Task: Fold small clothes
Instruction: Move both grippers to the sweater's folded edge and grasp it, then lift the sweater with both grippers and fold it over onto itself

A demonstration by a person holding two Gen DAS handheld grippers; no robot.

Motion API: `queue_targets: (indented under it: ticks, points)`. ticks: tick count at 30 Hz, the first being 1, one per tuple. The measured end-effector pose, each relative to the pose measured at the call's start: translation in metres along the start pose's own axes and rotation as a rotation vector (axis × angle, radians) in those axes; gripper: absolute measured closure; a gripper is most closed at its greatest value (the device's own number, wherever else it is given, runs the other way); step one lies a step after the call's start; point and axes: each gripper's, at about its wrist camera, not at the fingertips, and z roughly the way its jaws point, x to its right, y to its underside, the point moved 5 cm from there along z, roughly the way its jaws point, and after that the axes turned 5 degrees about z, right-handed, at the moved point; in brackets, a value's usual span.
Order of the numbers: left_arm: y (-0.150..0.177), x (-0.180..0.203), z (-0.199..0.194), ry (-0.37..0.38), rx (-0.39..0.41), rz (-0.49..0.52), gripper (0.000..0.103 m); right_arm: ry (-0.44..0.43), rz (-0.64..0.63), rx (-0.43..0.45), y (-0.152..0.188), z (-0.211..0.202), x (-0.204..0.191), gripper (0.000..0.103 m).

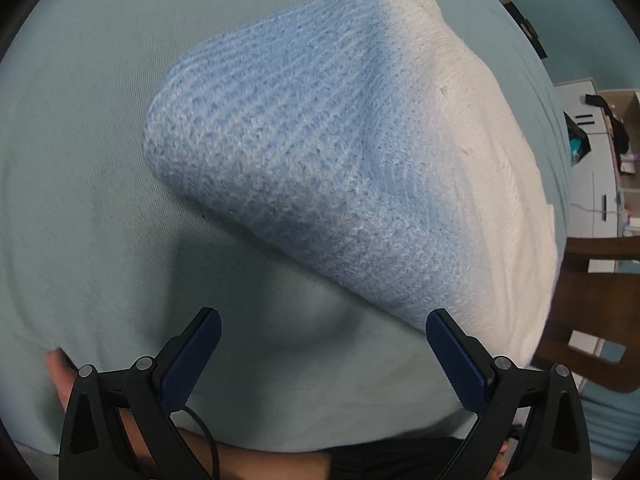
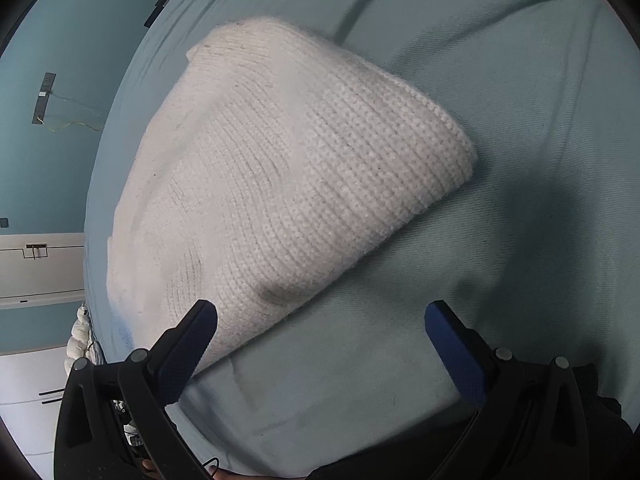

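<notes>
Left wrist: knit garment (image 1: 320, 152), blue fading to white, flat on pale teal cloth-covered desk (image 1: 80, 160); long axis diagonal, blue end upper left. Left tool (image 1: 324, 322) spread wide, empty.
Right wrist: garment's white part (image 2: 280, 184), rounded end pointing right. Right tool (image 2: 320, 316) agape, empty.

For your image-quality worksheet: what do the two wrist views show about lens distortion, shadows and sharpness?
Left wrist view: fisheye bends the scene into a dark-cornered circle; soft shadow on the cloth under the knitted garment; knit sharp, edges smeared. Right wrist view: same curvature; broad shadow right of the garment; white knit partly washed out.
</notes>
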Motion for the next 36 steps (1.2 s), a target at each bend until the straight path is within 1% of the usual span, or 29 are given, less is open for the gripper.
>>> queue_targets:
  ticks: [4, 8, 10, 13, 14, 15, 17, 19, 22, 26, 27, 29, 31, 32, 33, 34, 36]
  points:
    - [0.001, 0.001, 0.001, 0.011, -0.006, -0.002, 0.0, -0.015, 0.028, 0.006, 0.001, -0.006, 0.005, 0.001]
    - [0.0, 0.004, -0.002, 0.011, 0.009, 0.007, 0.0, -0.036, 0.047, 0.012, 0.001, -0.01, 0.009, 0.001]
    - [0.001, 0.007, -0.003, 0.029, 0.016, -0.006, 0.0, -0.046, 0.048, 0.008, 0.001, -0.012, 0.011, 0.001]
    - [0.0, 0.0, -0.009, 0.108, 0.046, -0.087, 0.0, -0.11, 0.089, 0.006, -0.002, -0.017, 0.014, 0.001]
    - [-0.001, -0.003, -0.011, 0.133, 0.062, -0.126, 0.0, -0.139, 0.127, 0.008, -0.005, -0.018, 0.019, 0.001]
    - [-0.001, -0.004, -0.01, 0.149, 0.074, -0.154, 0.0, -0.154, 0.148, 0.007, -0.008, -0.019, 0.023, 0.001]
    - [-0.003, -0.009, -0.012, 0.178, 0.091, -0.199, 0.0, -0.212, 0.204, 0.006, -0.014, -0.021, 0.03, 0.001]
    - [-0.006, -0.013, -0.012, 0.202, 0.097, -0.221, 0.0, -0.249, 0.247, 0.014, -0.018, -0.022, 0.037, 0.001]
    - [-0.012, -0.02, -0.011, 0.233, 0.109, -0.264, 0.0, -0.269, 0.271, -0.001, -0.022, -0.017, 0.039, 0.002]
    - [-0.018, -0.023, -0.003, 0.277, 0.111, -0.319, 0.0, -0.27, 0.281, -0.035, -0.028, -0.001, 0.033, 0.014]
    - [-0.019, -0.022, 0.001, 0.277, 0.1, -0.324, 0.0, -0.266, 0.294, -0.053, -0.028, 0.005, 0.032, 0.017]
    - [-0.021, -0.017, 0.012, 0.279, 0.068, -0.32, 0.0, -0.285, 0.33, -0.093, -0.029, 0.019, 0.032, 0.019]
    - [-0.023, -0.013, 0.025, 0.286, 0.028, -0.318, 0.0, -0.277, 0.353, -0.133, -0.028, 0.033, 0.042, 0.024]
    - [-0.024, -0.012, 0.029, 0.29, 0.018, -0.321, 0.0, -0.281, 0.359, -0.138, -0.028, 0.037, 0.041, 0.03]
    - [-0.027, -0.01, 0.033, 0.293, 0.01, -0.33, 0.0, -0.301, 0.363, -0.137, -0.031, 0.041, 0.04, 0.042]
    - [-0.029, -0.01, 0.036, 0.293, 0.008, -0.339, 0.0, -0.315, 0.359, -0.131, -0.033, 0.041, 0.04, 0.043]
    - [-0.032, -0.012, 0.037, 0.297, 0.011, -0.354, 0.0, -0.291, 0.329, -0.115, -0.035, 0.039, 0.038, 0.046]
